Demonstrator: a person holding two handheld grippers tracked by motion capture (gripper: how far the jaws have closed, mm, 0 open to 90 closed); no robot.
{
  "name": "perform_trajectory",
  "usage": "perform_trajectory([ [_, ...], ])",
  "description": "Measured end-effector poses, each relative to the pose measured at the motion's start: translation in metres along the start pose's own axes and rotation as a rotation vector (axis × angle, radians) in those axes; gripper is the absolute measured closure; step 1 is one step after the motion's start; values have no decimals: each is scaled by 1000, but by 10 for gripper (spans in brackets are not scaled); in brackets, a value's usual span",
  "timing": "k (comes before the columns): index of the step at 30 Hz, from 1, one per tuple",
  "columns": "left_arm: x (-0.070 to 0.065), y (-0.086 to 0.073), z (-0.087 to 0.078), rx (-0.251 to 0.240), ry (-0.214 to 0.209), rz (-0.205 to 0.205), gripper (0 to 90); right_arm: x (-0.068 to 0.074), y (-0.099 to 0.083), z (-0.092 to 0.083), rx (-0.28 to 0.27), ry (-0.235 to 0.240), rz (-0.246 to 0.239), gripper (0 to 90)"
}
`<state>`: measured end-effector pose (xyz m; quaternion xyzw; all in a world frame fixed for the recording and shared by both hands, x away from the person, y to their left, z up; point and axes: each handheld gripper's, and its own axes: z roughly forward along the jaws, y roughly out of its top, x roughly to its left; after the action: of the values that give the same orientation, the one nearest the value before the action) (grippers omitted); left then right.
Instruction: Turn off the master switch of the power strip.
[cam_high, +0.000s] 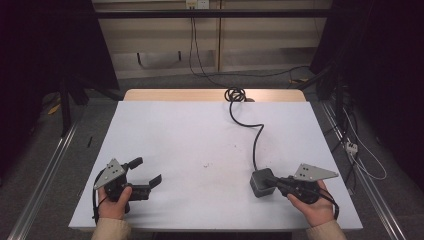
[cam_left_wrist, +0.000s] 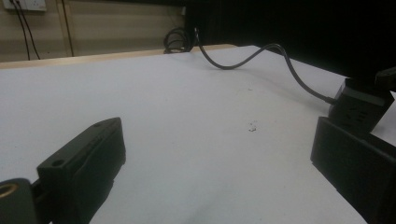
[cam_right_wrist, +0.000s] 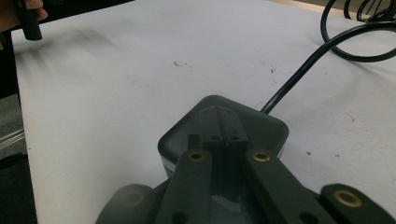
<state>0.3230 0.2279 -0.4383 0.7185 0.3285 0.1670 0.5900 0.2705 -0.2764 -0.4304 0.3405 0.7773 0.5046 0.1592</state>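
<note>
- Where the near right part of the white table meets the right gripper, sits a dark grey power adapter block, upright on its base.
- Pinched from above between the right gripper's closed jaws.
- Trailing from the block, a black cable, snaking to a coil at the far edge.
- Well apart at near left, left gripper, jaws wide, holding nothing.
</note>
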Motion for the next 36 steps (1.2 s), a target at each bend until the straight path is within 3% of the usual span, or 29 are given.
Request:
perform_trajectory([
  [24, 0, 0, 0, -5, 0, -5, 28, 2, 2, 0, 28, -11, -21, 900],
  [36, 1, 0, 0, 2, -1, 2, 28, 2, 1, 0, 15, -10, -18, 900],
])
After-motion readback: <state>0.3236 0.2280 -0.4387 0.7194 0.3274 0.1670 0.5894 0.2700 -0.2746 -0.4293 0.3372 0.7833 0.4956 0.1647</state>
